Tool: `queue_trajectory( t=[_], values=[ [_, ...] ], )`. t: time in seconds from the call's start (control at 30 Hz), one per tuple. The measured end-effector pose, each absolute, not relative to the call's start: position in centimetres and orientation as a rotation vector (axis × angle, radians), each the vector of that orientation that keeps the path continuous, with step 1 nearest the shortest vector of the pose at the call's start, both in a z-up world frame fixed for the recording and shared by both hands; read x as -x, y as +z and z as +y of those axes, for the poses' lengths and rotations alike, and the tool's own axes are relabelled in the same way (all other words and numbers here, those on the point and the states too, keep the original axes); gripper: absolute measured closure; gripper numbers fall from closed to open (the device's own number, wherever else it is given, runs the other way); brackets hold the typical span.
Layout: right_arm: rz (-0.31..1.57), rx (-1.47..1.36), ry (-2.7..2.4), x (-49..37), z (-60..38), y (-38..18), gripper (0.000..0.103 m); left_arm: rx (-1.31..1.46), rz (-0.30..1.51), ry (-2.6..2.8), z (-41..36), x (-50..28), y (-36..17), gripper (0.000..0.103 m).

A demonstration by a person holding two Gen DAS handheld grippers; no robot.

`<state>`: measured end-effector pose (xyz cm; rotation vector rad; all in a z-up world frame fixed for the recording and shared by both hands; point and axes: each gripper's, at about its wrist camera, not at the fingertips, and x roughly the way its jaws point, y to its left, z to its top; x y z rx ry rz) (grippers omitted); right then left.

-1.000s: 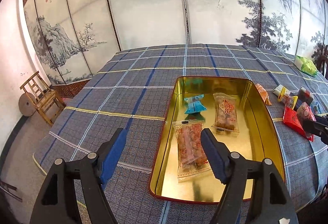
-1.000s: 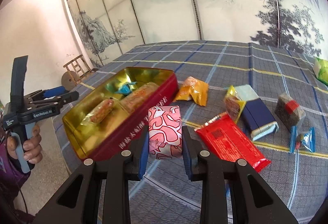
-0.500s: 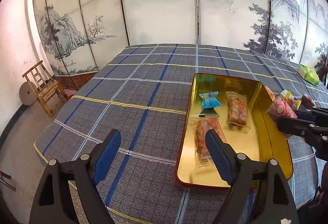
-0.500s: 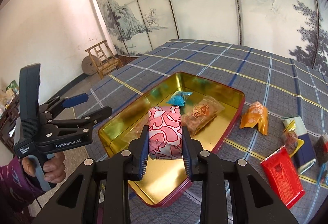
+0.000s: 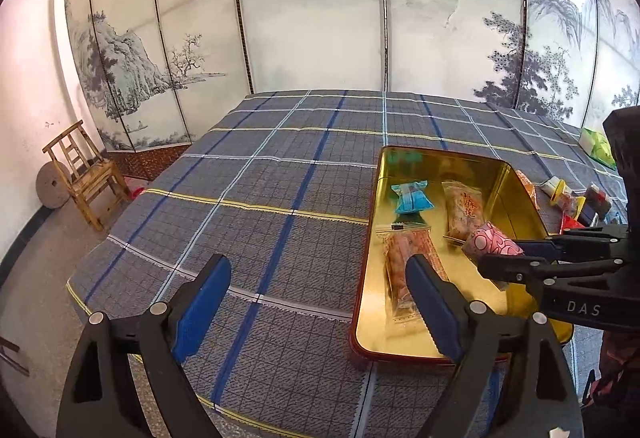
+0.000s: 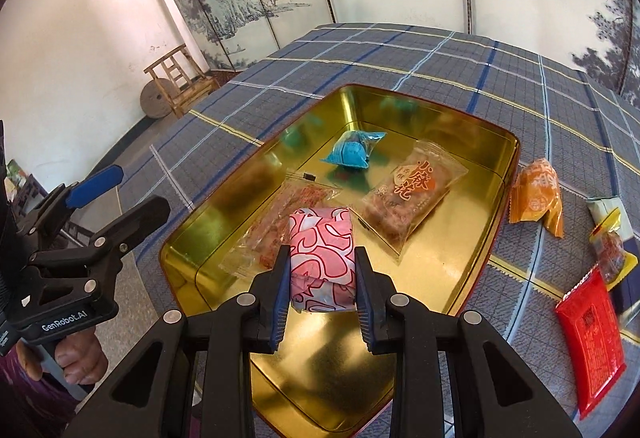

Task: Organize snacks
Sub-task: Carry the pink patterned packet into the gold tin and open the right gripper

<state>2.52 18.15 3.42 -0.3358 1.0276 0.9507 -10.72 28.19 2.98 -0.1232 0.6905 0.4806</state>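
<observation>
1. My right gripper (image 6: 322,284) is clamped on the pink-and-white patterned packet (image 6: 322,258); both blue pads press its sides and it hangs over the inside of the gold tin (image 6: 472,266), not touching the floor of the tin as far as I can see.
2. My left gripper (image 5: 316,308) stands wide, and its jaws have just been opening further. Nothing is between them; I see only the checked tablecloth (image 5: 248,205) under the gap, and its right finger (image 5: 434,312) overlaps the near left corner of the tin in the view.
3. For the edges: the tin has a red outer rim and upright gold walls. In the right wrist view the packet is above the near middle of the tin, well inside the walls on both sides.
4. The free floor of the tin is mostly on the near side and to the right of the packet. On the far side lie a blue candy packet (image 6: 352,149), a clear packet with orange print (image 6: 412,197) and a long clear packet with reddish pieces (image 6: 280,230); this last one is just beside my held packet, partly behind it.
5. To the left of the tin the cloth is bare up to the table edge.
6. To the right of the tin, on the cloth, lie an orange packet (image 6: 538,197) near the wall, a red packet (image 6: 592,342) and some small ones farther right.
7. In the left wrist view, the right gripper comes in over the right wall of the tin.
</observation>
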Motion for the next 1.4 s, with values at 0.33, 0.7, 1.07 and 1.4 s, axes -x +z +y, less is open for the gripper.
queue_trajectory(
  t=[0.33,0.7,1.07,1.4],
  values=[
    [1.057,0.346,0.947,-2.3,19.6,2.9,0.073,0.127,0.683,0.493,28.7,11.1,3.0,0.014],
    [1.056,0.338,0.948,-2.4,20.3,2.9,0.072,0.129,0.687,0.493,29.1,11.2,2.7,0.013],
    [0.975,0.222,0.964,-2.2,17.8,5.0,0.072,0.129,0.688,0.488,28.9,11.3,2.6,0.013],
    [0.936,0.138,0.763,-5.7,7.1,6.6,0.072,0.126,0.666,0.437,27.6,11.3,3.4,0.012]
  ],
)
